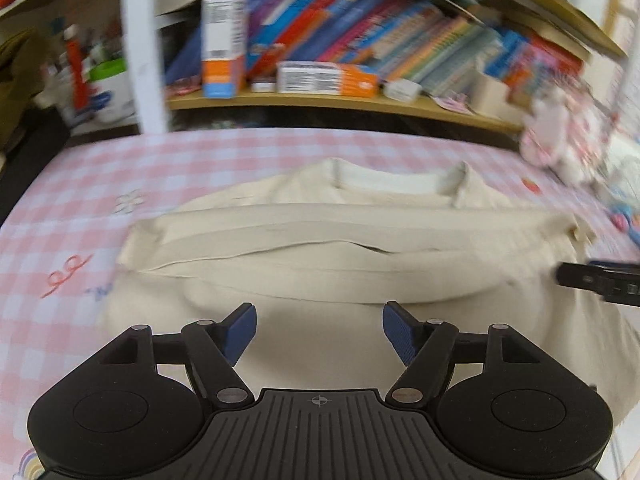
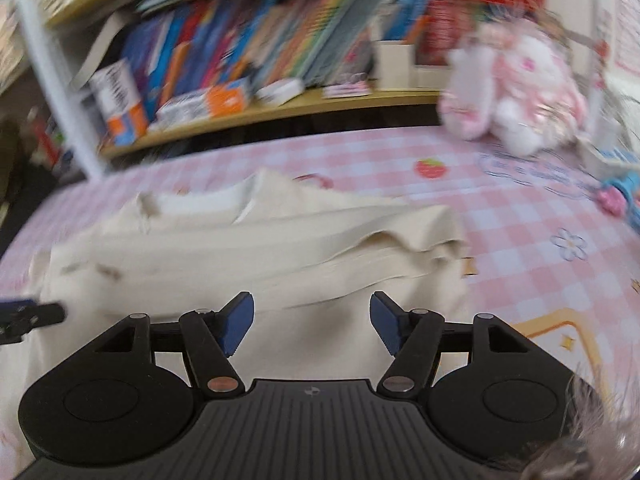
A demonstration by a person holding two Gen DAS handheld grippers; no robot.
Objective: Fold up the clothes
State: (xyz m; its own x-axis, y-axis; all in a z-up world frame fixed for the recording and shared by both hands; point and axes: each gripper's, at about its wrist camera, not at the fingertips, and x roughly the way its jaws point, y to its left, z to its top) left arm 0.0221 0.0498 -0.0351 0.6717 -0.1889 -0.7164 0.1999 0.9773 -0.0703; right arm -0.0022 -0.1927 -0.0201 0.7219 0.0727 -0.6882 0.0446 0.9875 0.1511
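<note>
A cream shirt (image 1: 320, 248) lies folded in layers on the bench (image 1: 60, 208), which wears a pink-and-white checked cloth. The collar end points toward the shelf (image 1: 320, 102), and the stacked fold edges run across the middle of the shirt.

The left gripper (image 1: 319, 332) hovers over the near part of the shirt, its blue-padded fingers (image 1: 240, 330) wide apart with nothing between them. The right gripper (image 2: 312, 322) hangs over the near right part of the shirt, fingers (image 2: 384, 322) likewise spread and empty. Each gripper's tip shows at the edge of the other's view, so the two sit side by side over the cloth. Whether either one touches the fabric cannot be told.

At the back, the shelf holds a row of books (image 1: 360, 32) and some boxes (image 1: 222, 48). A pink-and-white plush (image 2: 516, 92) sits at the far right of the bench, well apart from the shirt. Both views are blurred.
</note>
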